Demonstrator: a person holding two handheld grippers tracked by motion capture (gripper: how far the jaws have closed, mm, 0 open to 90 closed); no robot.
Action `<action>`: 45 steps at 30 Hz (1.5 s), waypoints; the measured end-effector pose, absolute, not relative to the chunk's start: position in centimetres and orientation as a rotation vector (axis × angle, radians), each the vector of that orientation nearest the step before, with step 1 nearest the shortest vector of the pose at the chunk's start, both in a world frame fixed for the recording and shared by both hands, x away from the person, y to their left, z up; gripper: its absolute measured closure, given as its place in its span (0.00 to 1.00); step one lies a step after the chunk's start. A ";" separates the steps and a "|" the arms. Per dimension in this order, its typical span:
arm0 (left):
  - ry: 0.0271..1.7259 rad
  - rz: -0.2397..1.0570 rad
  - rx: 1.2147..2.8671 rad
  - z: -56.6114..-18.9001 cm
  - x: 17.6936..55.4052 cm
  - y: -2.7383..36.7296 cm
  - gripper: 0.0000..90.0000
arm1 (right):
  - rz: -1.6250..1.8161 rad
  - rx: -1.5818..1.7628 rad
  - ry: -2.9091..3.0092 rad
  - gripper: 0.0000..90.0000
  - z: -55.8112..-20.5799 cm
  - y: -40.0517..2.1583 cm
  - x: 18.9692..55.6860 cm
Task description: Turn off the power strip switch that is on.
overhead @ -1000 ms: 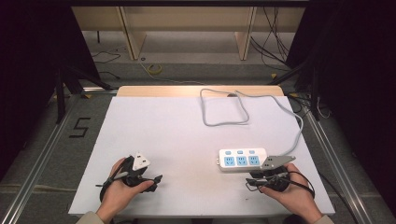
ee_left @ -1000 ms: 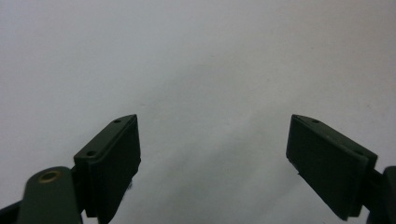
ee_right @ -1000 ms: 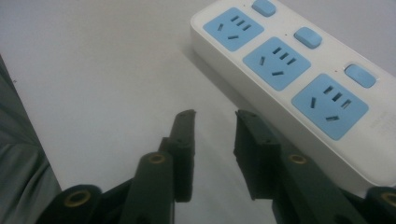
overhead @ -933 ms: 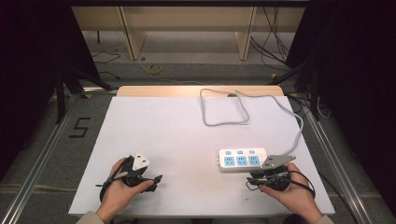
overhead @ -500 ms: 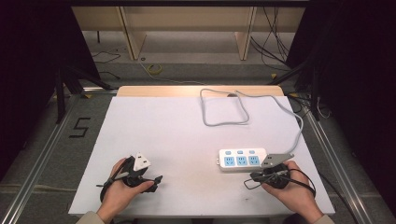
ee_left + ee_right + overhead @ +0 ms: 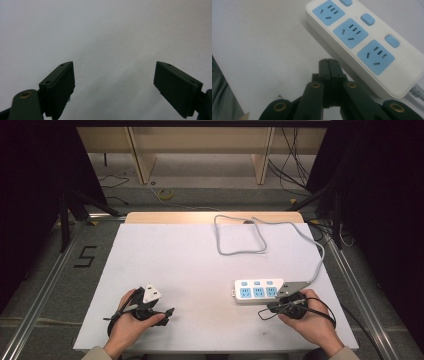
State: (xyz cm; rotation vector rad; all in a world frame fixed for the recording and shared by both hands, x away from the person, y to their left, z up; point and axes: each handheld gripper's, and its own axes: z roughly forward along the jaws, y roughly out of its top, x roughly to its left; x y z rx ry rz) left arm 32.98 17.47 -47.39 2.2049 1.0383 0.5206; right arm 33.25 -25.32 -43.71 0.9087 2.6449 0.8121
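Observation:
A white power strip [image 6: 256,290] with three blue sockets and three blue switches lies at the table's front right; its grey cable [image 6: 240,237] loops toward the far edge. My right gripper [image 6: 278,306] sits just in front of the strip's right end. In the right gripper view its jaws are pressed together with nothing between them [image 6: 328,62], and the power strip [image 6: 357,37] lies close on the right, apart from them. My left gripper [image 6: 162,312] rests at the front left. In the left gripper view it [image 6: 115,66] stands wide open over bare table.
The white table top [image 6: 190,265] has a wooden strip along its far edge [image 6: 210,217]. Metal rails run along both sides, and cables lie on the floor beyond. The cable from the strip curves round the table's right side [image 6: 320,260].
The right hand and its gripper have shifted slightly beside the power strip's right end. The left hand and its gripper have stayed put.

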 end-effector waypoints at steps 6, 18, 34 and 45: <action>1.038 0.525 2.203 -47.4 33.0 17.4 0.19 | 0.805 0.912 2.644 1.00 -43.6 -25.2 33.5; 1.036 0.527 2.204 -47.4 33.0 17.4 0.19 | 0.791 0.929 2.628 1.00 -43.2 -25.3 34.1; 1.034 0.535 2.207 -47.4 33.0 17.5 0.19 | 0.761 0.956 2.616 1.00 -42.7 -25.3 35.0; 1.034 0.536 2.209 -47.4 33.0 17.5 0.19 | 0.734 0.961 2.612 1.00 -42.4 -25.3 35.6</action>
